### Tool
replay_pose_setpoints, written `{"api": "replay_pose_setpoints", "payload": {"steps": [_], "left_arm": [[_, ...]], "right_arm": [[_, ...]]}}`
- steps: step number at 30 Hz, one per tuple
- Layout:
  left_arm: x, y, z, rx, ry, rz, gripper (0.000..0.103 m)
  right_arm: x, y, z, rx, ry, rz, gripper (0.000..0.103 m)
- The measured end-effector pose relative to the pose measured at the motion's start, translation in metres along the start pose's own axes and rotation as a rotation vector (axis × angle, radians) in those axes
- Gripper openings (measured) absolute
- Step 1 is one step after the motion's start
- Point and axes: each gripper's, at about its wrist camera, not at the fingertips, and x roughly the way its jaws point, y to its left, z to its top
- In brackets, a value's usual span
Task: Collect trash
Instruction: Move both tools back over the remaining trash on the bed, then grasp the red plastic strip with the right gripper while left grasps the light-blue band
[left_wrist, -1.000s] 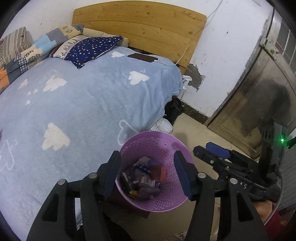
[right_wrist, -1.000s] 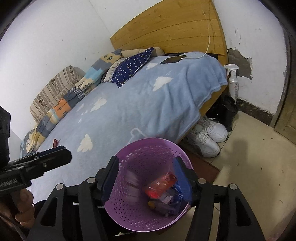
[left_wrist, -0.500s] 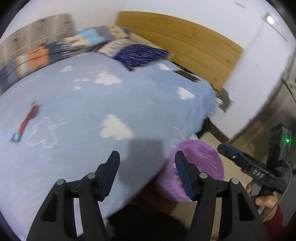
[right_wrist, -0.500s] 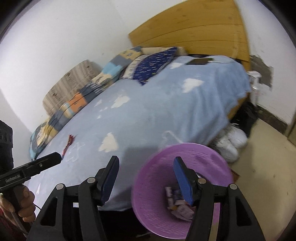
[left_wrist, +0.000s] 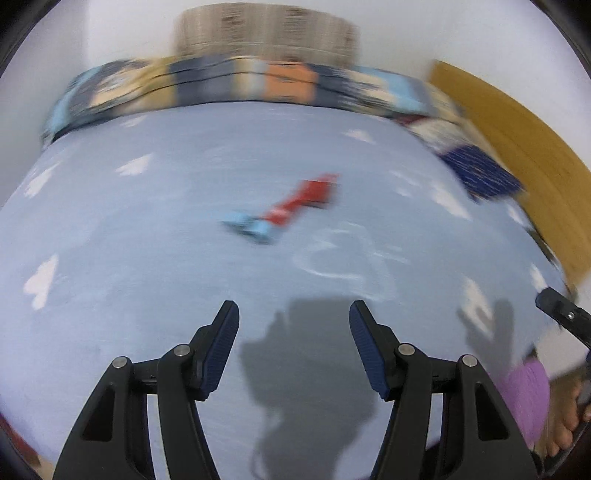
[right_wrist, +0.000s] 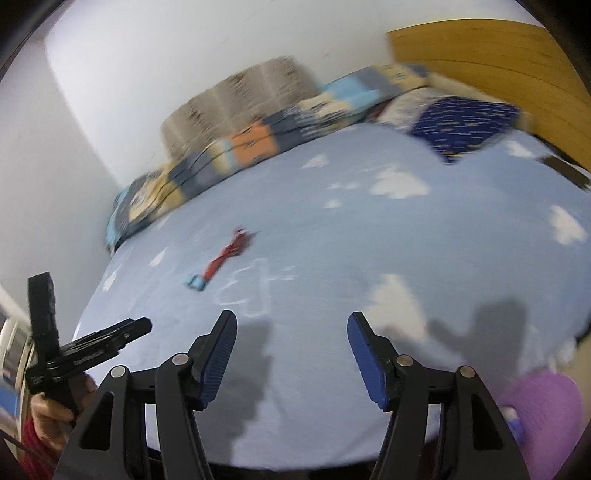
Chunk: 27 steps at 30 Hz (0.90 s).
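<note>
Nearest you, the left hand-held gripper (left_wrist: 293, 319) stood with its jaws spread and nothing between them, above the blue cloud-print bed cover (left_wrist: 147, 280); your right hand-held gripper (right_wrist: 291, 328) was likewise spread and empty. Just beside the bed's near edge, low at the right, sat the purple basket (right_wrist: 543, 402), only partly in view. Farther out, in the middle of the bed cover and well apart from both sets of fingertips, lay the red-and-blue wrapper (left_wrist: 284, 214), long, thin and flat on the soft cloth. Beyond it ran the patchwork quilt (left_wrist: 288, 83) along the wall. Both views were smeared, so you risked misjudging the reach. Closing low would likely have pinched the bed cover along with the wrapper; closing high would probably have missed it. A weak pinch could have dropped the wrapper short of the basket.
</note>
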Motion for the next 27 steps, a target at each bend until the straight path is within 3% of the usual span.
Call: {"api": "replay_pose_setpoints", "payload": {"steps": [4, 9, 13, 17, 18, 21, 23, 27], "left_arm": [[0.022, 0.047, 0.015, -0.122, 0.045, -0.001, 0.061], [0.024, 0.063, 0.026, -0.144, 0.023, 0.026, 0.061], [0.031, 0.075, 0.032, -0.161, 0.028, 0.041, 0.061], [0.042, 0.085, 0.038, -0.184, 0.048, 0.041, 0.061], [0.045, 0.087, 0.039, -0.191, 0.053, 0.041, 0.061], [0.056, 0.095, 0.045, -0.230, 0.067, 0.031, 0.061], [0.064, 0.098, 0.047, -0.255, 0.075, 0.027, 0.061], [0.088, 0.091, 0.053, -0.279, 0.111, -0.003, 0.061]], "right_arm": [[0.071, 0.043, 0.023, -0.045, 0.100, 0.060, 0.066], [0.175, 0.080, 0.055, -0.072, 0.168, 0.082, 0.066], [0.256, 0.073, 0.079, 0.059, 0.199, 0.072, 0.066], [0.312, 0.066, 0.088, 0.178, 0.206, 0.072, 0.066], [0.325, 0.066, 0.087, 0.192, 0.219, 0.068, 0.063], [0.342, 0.064, 0.083, 0.227, 0.235, 0.108, 0.021], [0.337, 0.066, 0.082, 0.217, 0.230, 0.139, 0.013], [0.295, 0.067, 0.092, 0.168, 0.164, 0.159, 0.012]]}}
